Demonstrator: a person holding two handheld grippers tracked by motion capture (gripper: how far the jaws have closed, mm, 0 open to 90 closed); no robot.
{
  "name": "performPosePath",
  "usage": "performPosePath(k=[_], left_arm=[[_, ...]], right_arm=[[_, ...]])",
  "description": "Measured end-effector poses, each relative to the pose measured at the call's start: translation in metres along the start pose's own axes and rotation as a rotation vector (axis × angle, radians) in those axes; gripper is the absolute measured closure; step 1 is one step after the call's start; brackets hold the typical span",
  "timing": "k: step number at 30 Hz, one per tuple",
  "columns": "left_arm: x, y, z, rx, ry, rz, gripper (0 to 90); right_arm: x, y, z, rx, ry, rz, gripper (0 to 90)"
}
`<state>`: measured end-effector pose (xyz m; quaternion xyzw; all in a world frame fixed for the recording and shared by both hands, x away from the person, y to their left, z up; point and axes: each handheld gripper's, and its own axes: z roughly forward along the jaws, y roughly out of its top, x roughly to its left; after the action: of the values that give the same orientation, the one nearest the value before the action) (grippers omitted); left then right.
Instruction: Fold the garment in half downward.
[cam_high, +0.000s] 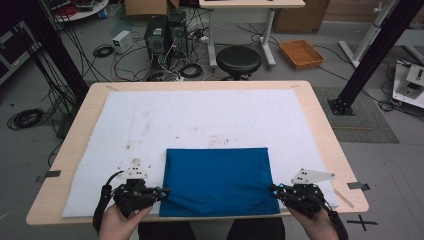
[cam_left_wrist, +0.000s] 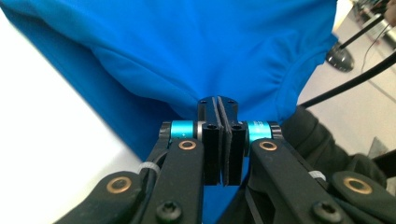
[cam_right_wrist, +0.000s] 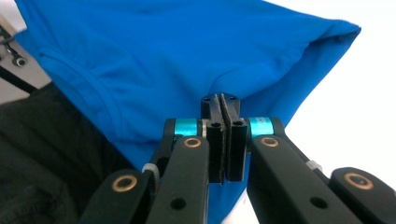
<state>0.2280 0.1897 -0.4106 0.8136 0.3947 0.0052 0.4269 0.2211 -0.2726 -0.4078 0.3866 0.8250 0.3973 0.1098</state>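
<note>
Beyond the table's (cam_high: 320, 125) far edge: a black stool (cam_high: 238, 60), an orange tray (cam_high: 301, 53), tangled cables (cam_high: 175, 65) on the floor. On the white mat (cam_high: 200, 120), near the front edge: a blue cloth (cam_high: 217, 180), folded into a rectangle, faintly creased. Left gripper (cam_high: 161, 192) pinched tight on the cloth's near left corner, right gripper (cam_high: 276, 190) pinched tight on its near right corner.

Both hands come in over the worktop's near edge. The left tool (cam_high: 162, 192) sits toward the near left corner, the right tool (cam_high: 275, 190) toward the near right. Each tool's jaws are pressed together, pinching blue fabric.
</note>
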Motion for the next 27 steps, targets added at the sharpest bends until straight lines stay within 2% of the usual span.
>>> performPosePath(k=[7,8,9,11,13,18,19,20,21,22,24,27], left_arm=[[0.0,-0.007,0.009,0.032,0.026,0.015,87.9],[0.0,-0.006,0.009,0.028,0.042,0.016,84.3],[0.0,-0.005,0.008,0.026,0.064,0.011,76.5],[0.002,-0.002,0.007,0.002,0.088,0.009,69.8],[0.006,0.005,0.006,-0.026,0.113,0.0,62.0],[0.026,0.031,0.009,-0.1,0.183,0.0,58.9],[0.026,0.031,0.009,-0.1,0.183,0.0,58.7],[0.039,0.043,0.014,-0.122,0.218,0.001,58.7],[0.045,0.048,0.017,-0.132,0.245,0.003,58.8],[0.051,0.053,0.021,-0.137,0.267,0.006,58.7],[0.065,0.06,0.029,-0.147,0.294,-0.012,57.6],[0.081,0.068,0.041,-0.154,0.337,-0.01,55.5]], right_arm=[[0.0,-0.009,0.005,0.03,-0.006,-0.004,88.0],[-0.001,-0.01,0.006,0.027,-0.005,-0.002,83.0],[-0.002,-0.009,0.006,0.027,-0.012,0.004,79.0],[-0.005,-0.008,0.005,0.011,-0.023,0.014,75.4],[-0.011,-0.003,0.004,-0.011,-0.059,0.025,70.8],[-0.039,0.02,0.012,-0.067,-0.122,0.065,65.2],[-0.039,0.02,0.012,-0.067,-0.122,0.065,65.2],[-0.046,0.025,0.017,-0.077,-0.131,0.087,64.1],[-0.061,0.037,0.028,-0.096,-0.151,0.109,63.4],[-0.067,0.041,0.033,-0.099,-0.16,0.115,62.0],[-0.078,0.049,0.045,-0.101,-0.167,0.13,61.3],[-0.093,0.058,0.062,-0.089,-0.172,0.164,60.1]])
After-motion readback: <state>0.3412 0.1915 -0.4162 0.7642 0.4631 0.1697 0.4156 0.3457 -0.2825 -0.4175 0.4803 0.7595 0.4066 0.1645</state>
